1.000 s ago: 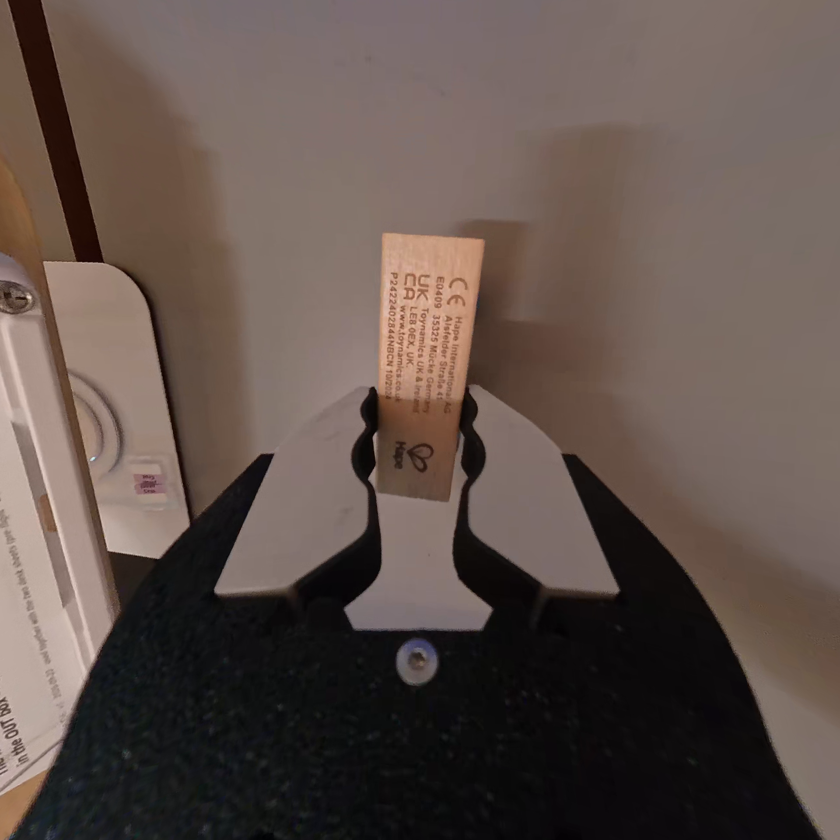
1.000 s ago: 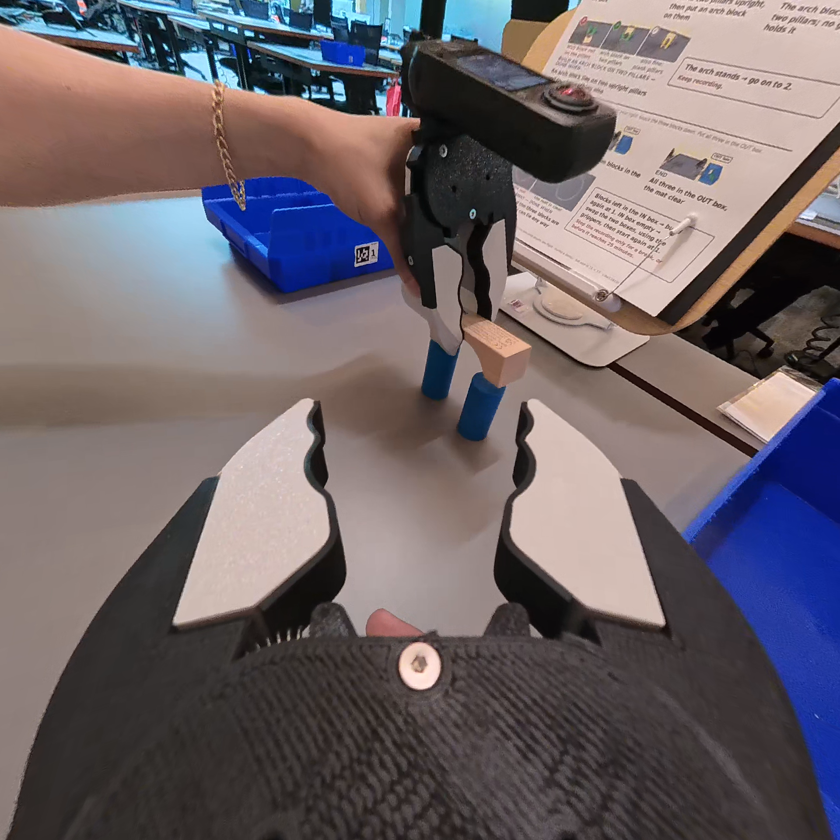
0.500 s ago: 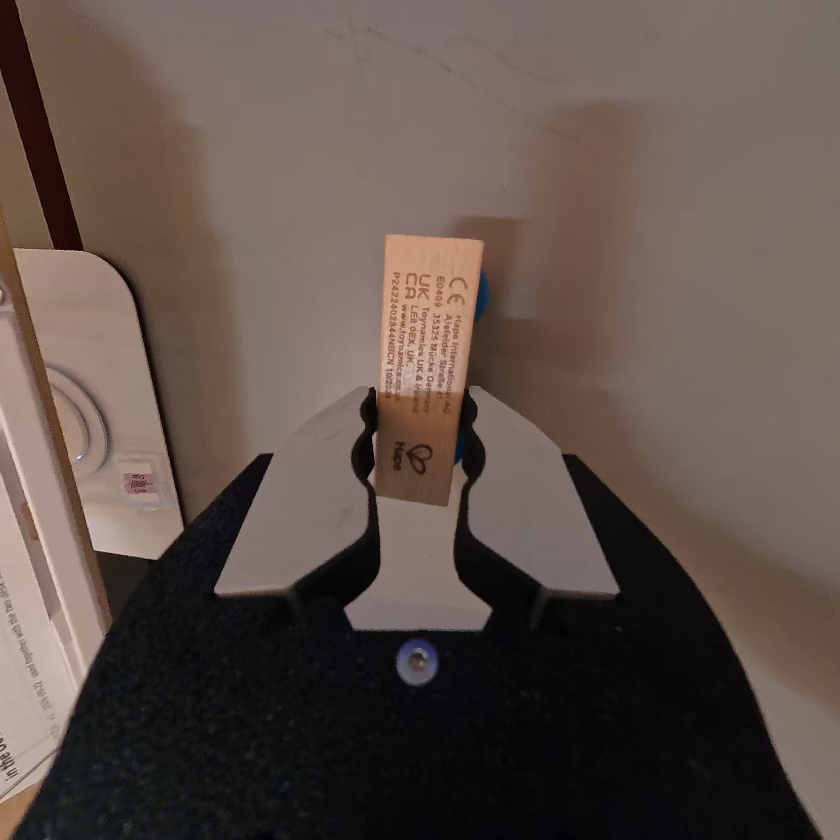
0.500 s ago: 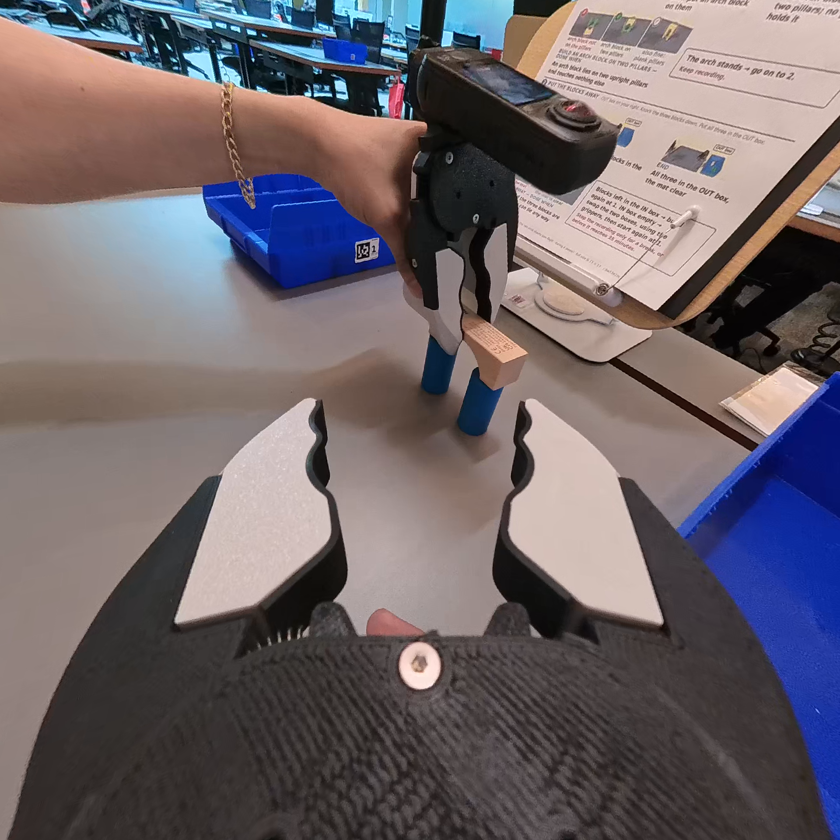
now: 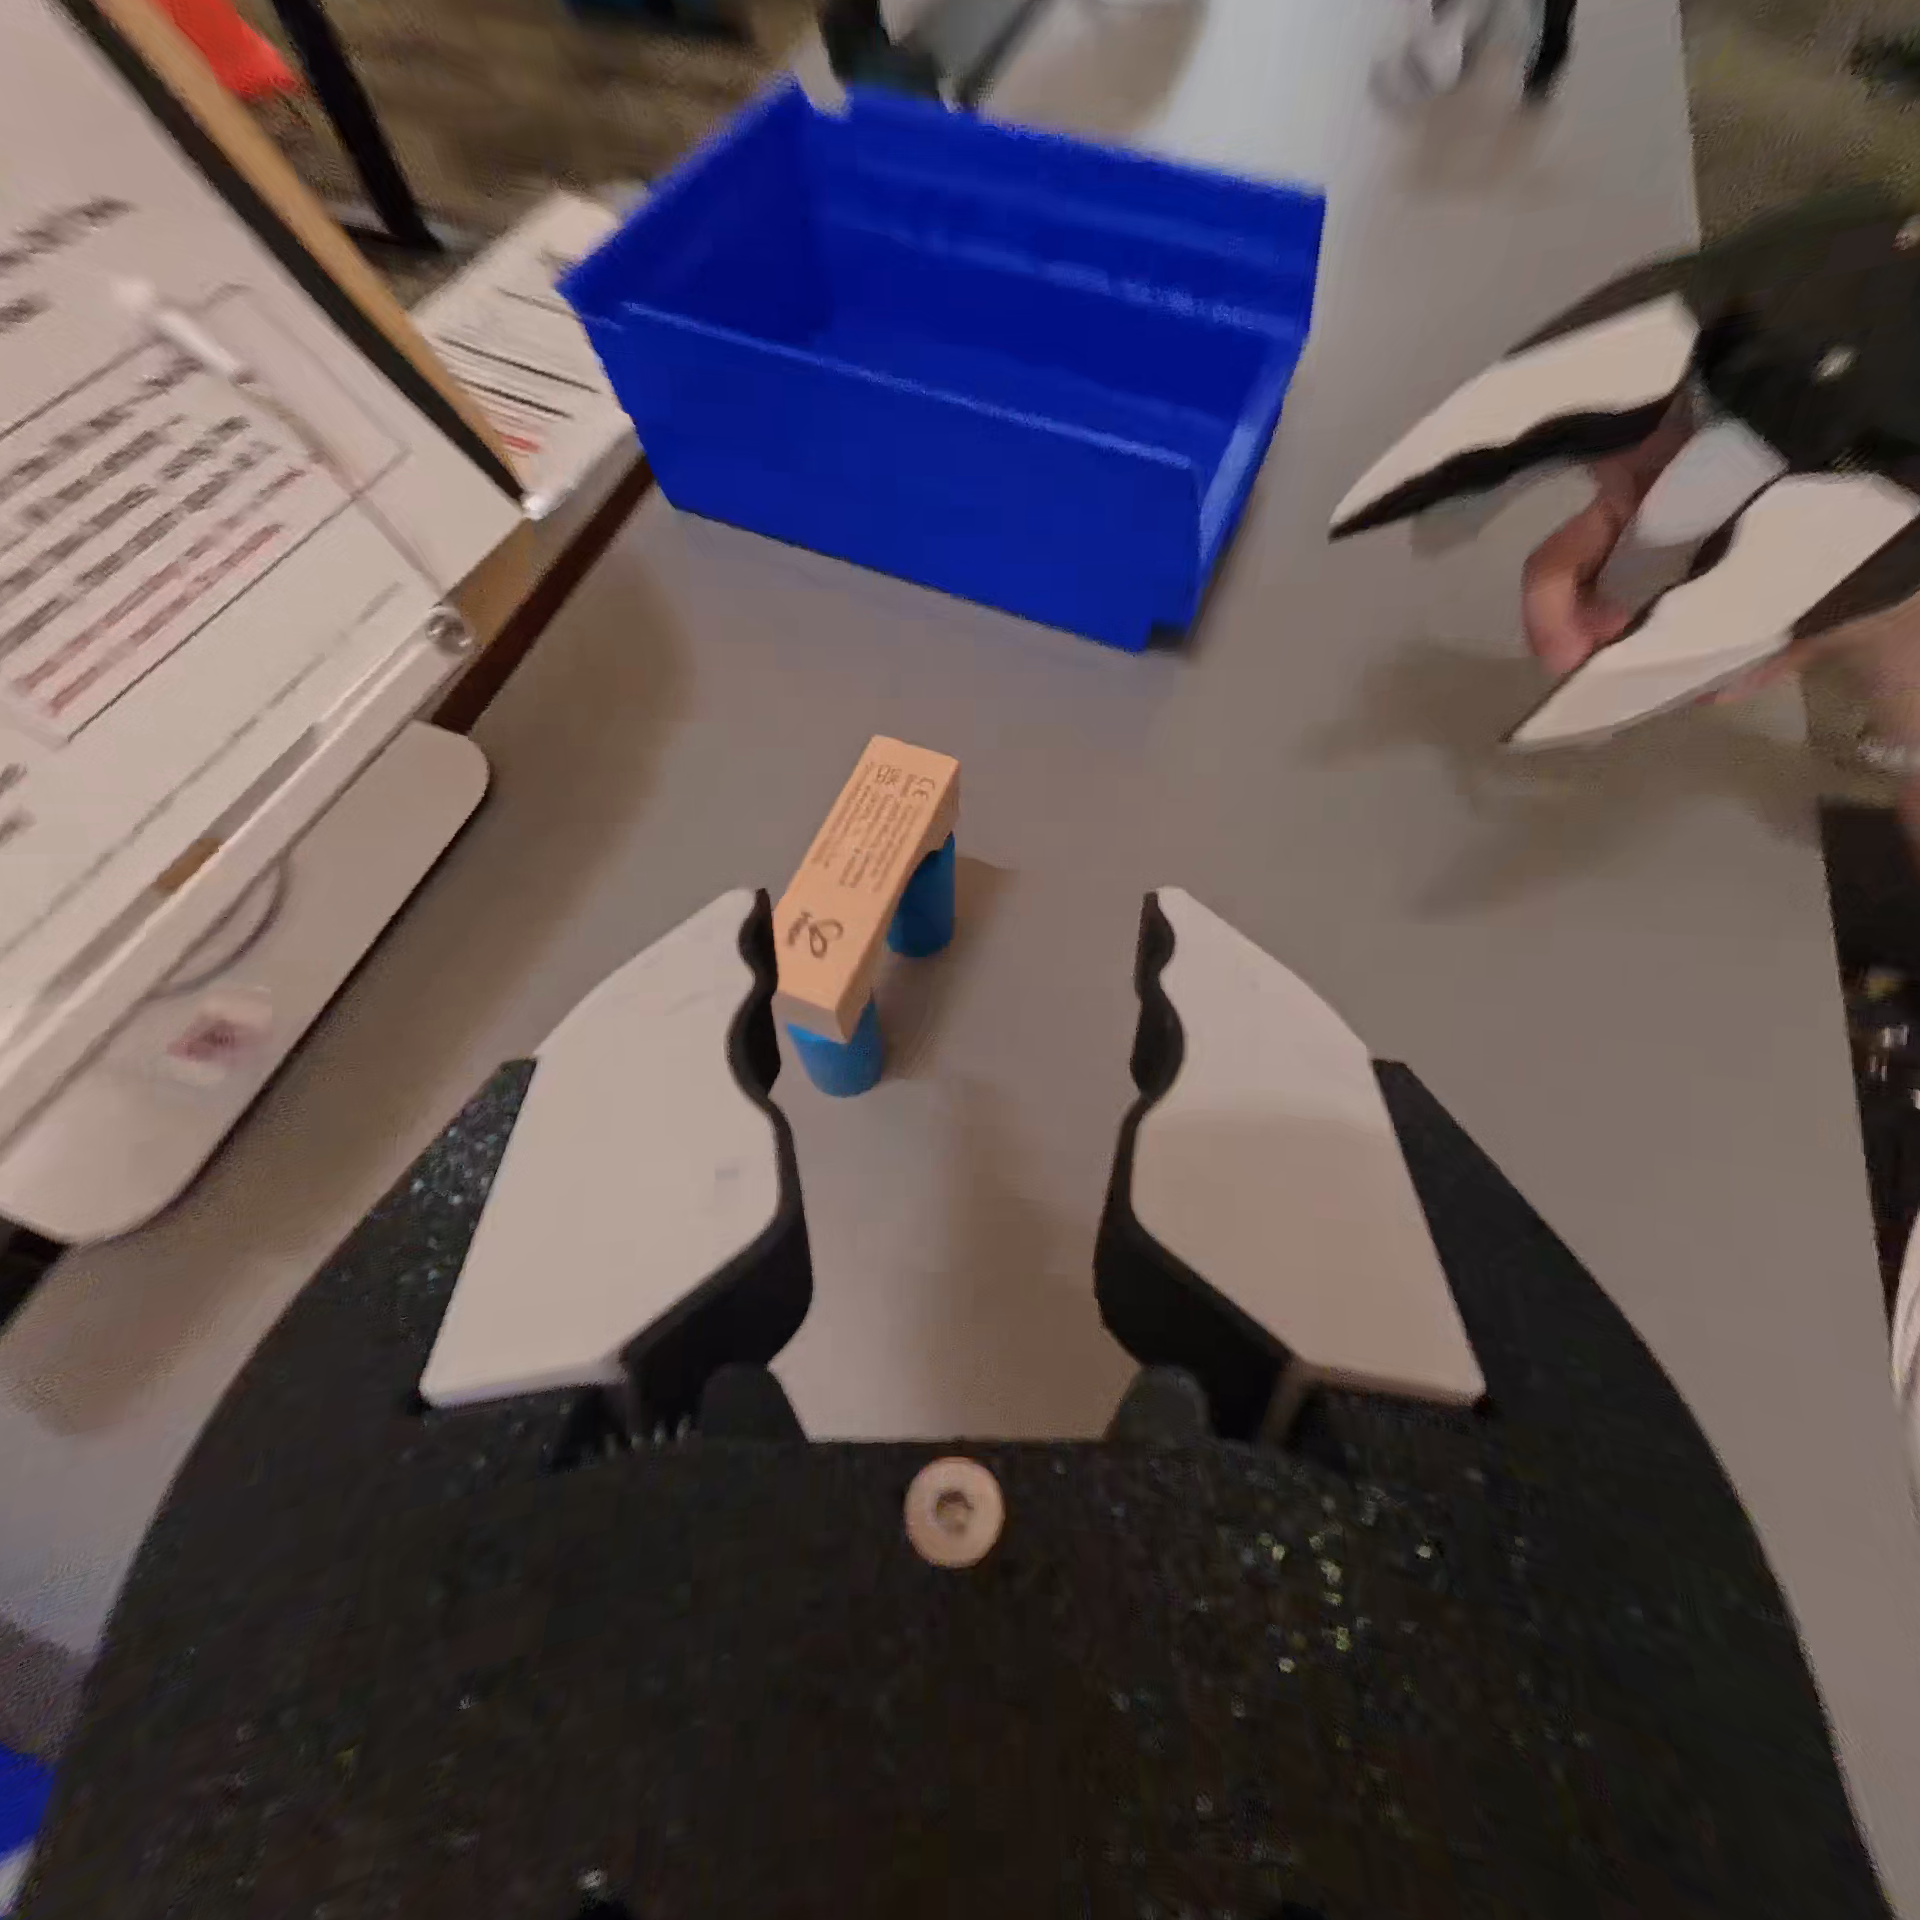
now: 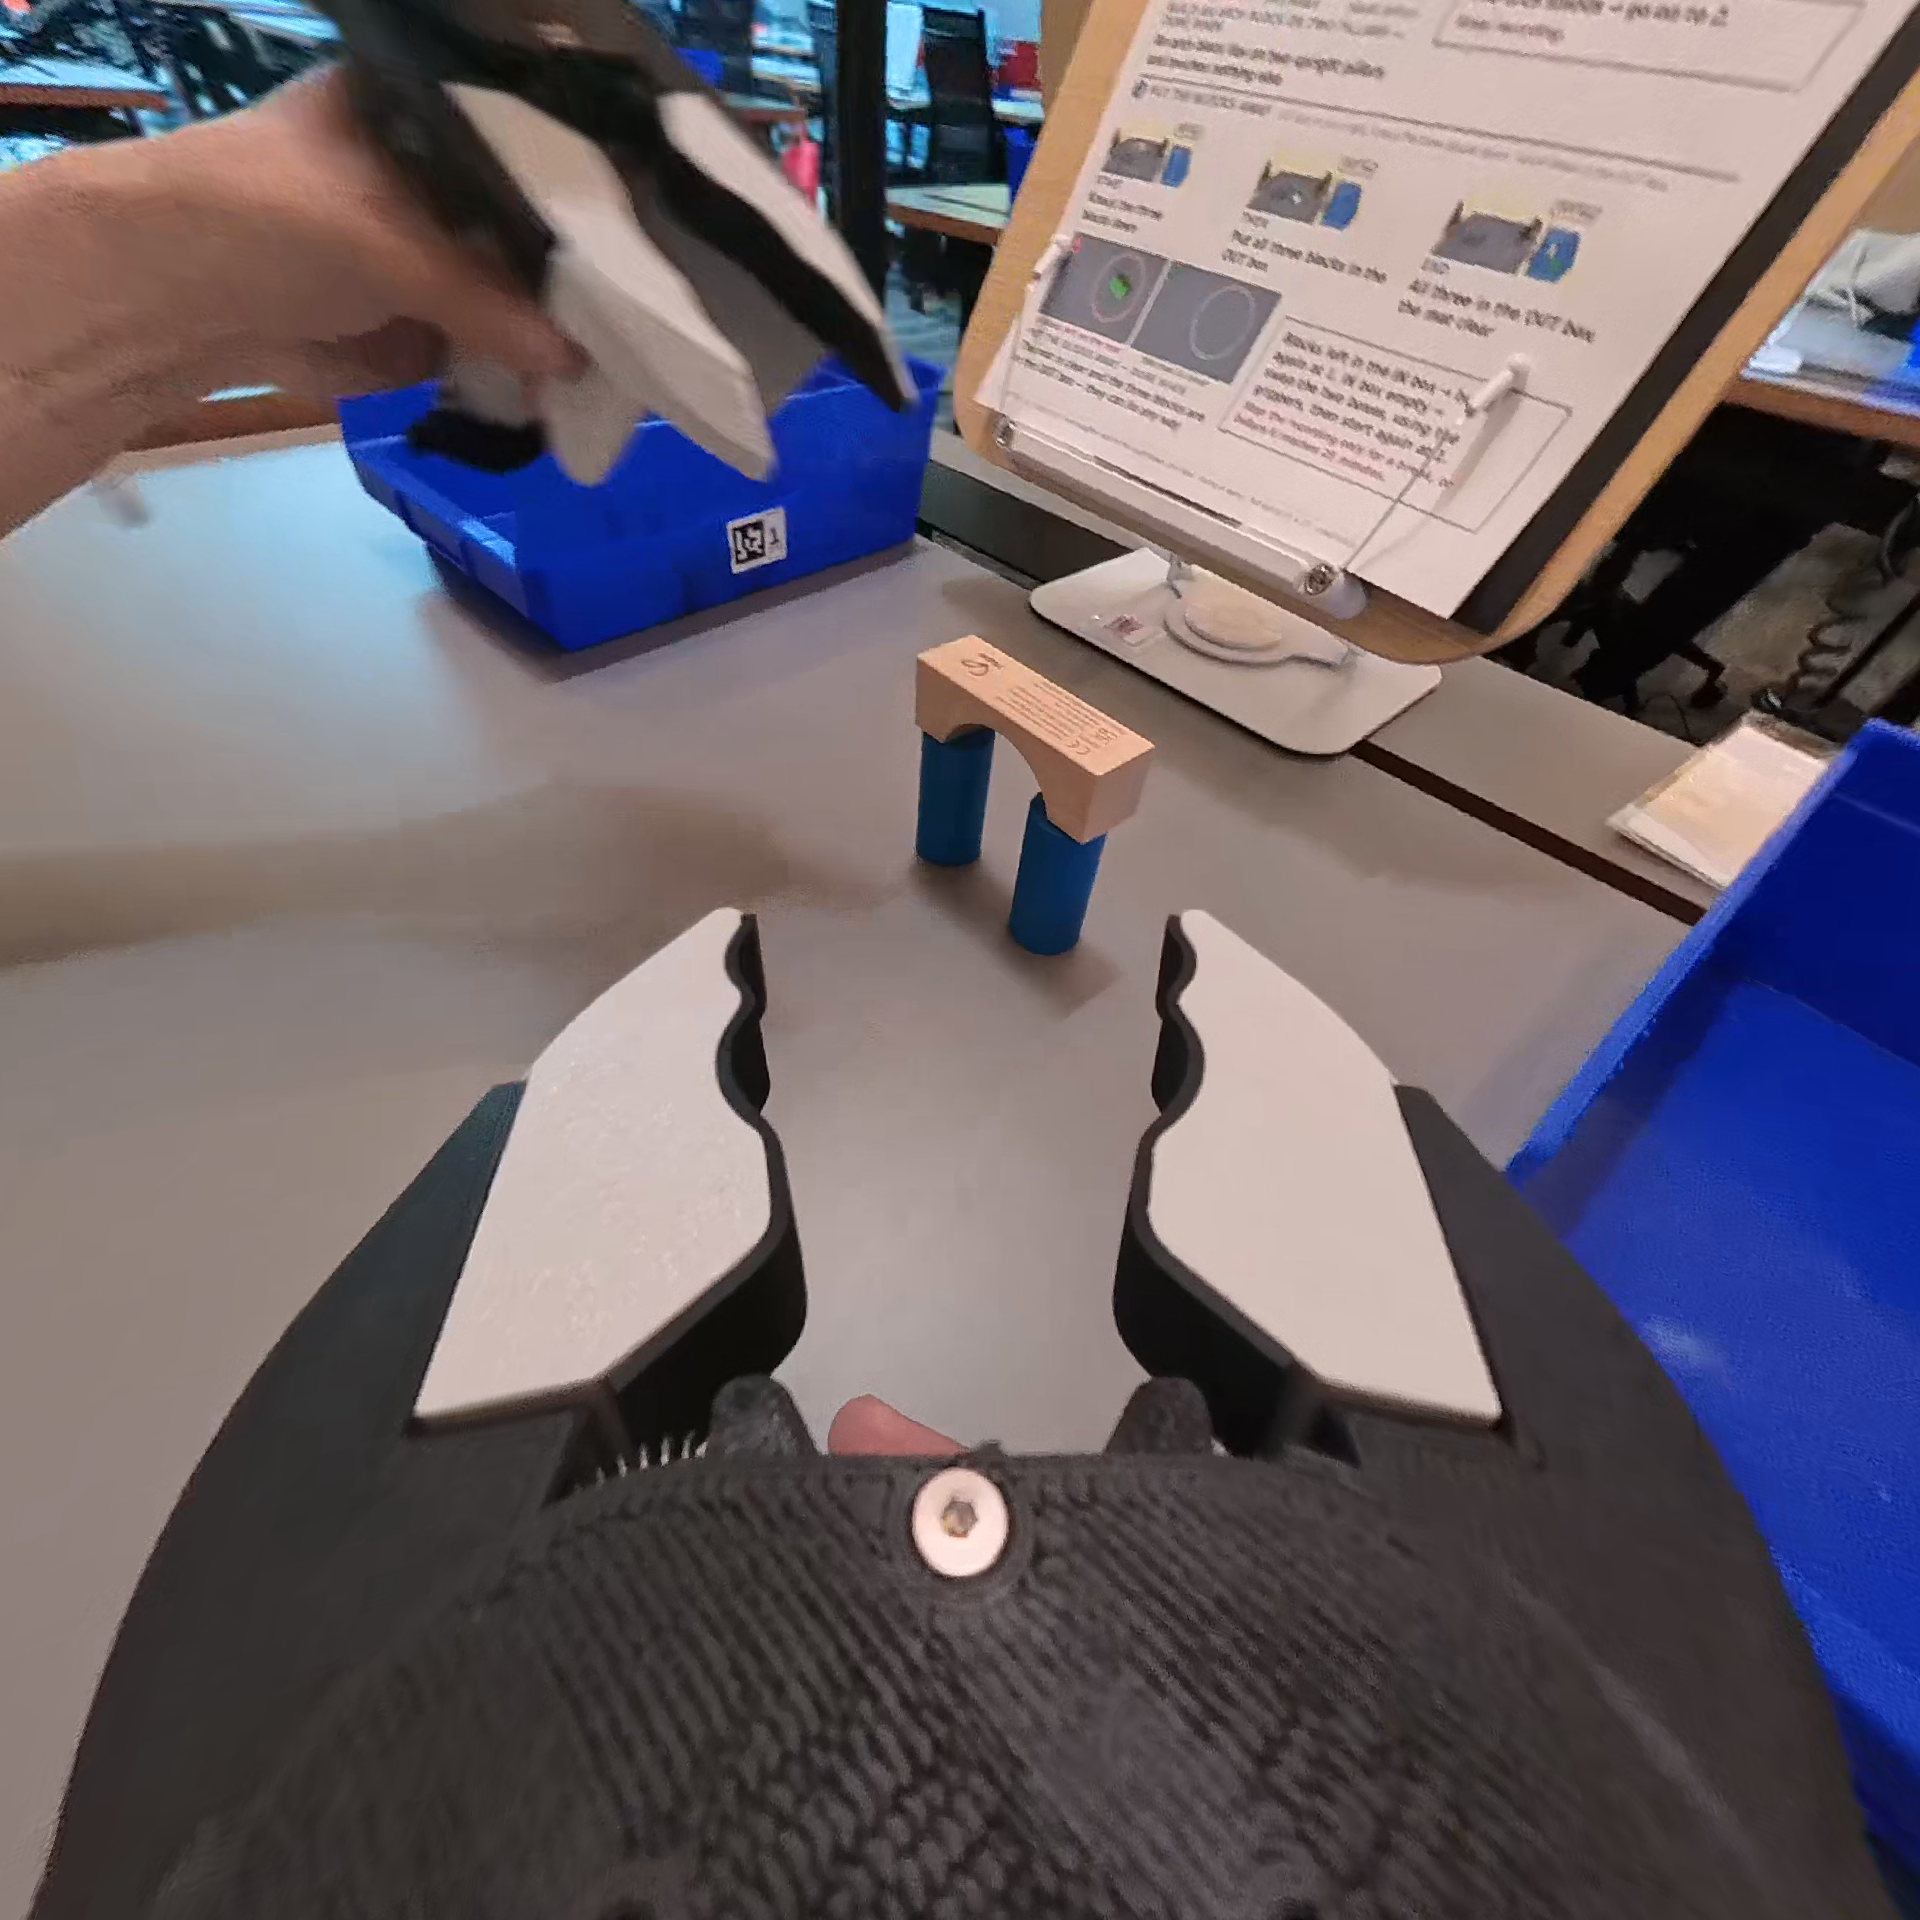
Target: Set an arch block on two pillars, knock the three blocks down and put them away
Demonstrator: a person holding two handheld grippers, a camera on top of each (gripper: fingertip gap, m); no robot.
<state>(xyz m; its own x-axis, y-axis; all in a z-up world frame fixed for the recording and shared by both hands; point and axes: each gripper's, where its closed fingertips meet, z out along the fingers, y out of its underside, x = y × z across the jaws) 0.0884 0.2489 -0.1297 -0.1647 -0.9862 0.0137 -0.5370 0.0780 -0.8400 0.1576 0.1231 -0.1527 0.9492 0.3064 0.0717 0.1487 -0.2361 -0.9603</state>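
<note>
Left wrist view: the left gripper is spread wide and carries nothing, hanging above the grey tabletop. Just off its left fingertip stands a pale wooden arch block, resting across two upright blue cylinder pillars. That's tight; I'd judge a sideways nudge from that finger could tip the whole arch. Beyond it sits a blue plastic bin, and a white stand with a printed sheet crowds the left edge. The right gripper hovers far right, splayed.

Right wrist view: the right gripper is also parted and empty, the arch a little ahead, clear tabletop between. Another blue bin walls off the right side; open room lies to the left. The left gripper is blurred, high above a third blue bin.
</note>
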